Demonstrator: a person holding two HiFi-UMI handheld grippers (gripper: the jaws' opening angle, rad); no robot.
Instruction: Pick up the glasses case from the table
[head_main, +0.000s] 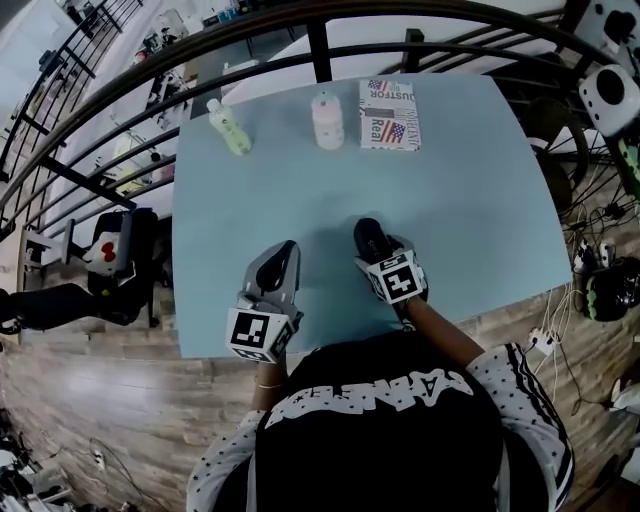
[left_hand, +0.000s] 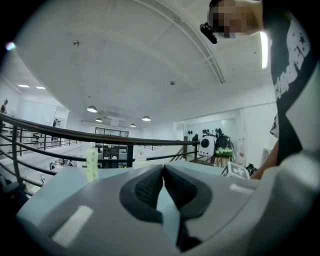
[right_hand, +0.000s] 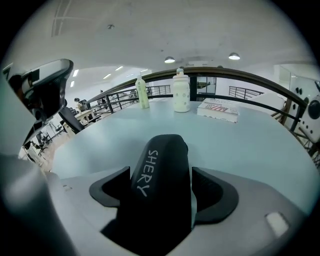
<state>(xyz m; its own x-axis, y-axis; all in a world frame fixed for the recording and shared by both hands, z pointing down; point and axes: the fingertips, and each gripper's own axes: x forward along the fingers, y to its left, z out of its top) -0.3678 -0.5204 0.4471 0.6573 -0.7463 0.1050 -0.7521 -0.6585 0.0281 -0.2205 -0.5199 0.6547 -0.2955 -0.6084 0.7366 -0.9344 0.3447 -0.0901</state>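
The black glasses case (head_main: 368, 237) lies on the light blue table (head_main: 470, 200), near its front edge. White letters run along the case (right_hand: 162, 155) in the right gripper view. My right gripper (head_main: 378, 254) points down over it, jaws open, one on each side of the case with a thin gap at each pad (right_hand: 212, 192). To its left, my left gripper (head_main: 287, 252) hovers low over the table, pointing roughly level. Its pads (left_hand: 150, 187) meet at the tip with nothing between them, so it is shut.
At the table's far edge stand a pale green bottle (head_main: 230, 128), a white bottle (head_main: 327, 120) and a flat box with flag print (head_main: 389, 114). A dark curved railing (head_main: 320, 48) runs behind the table. Cables and gear lie on the floor at right (head_main: 600, 285).
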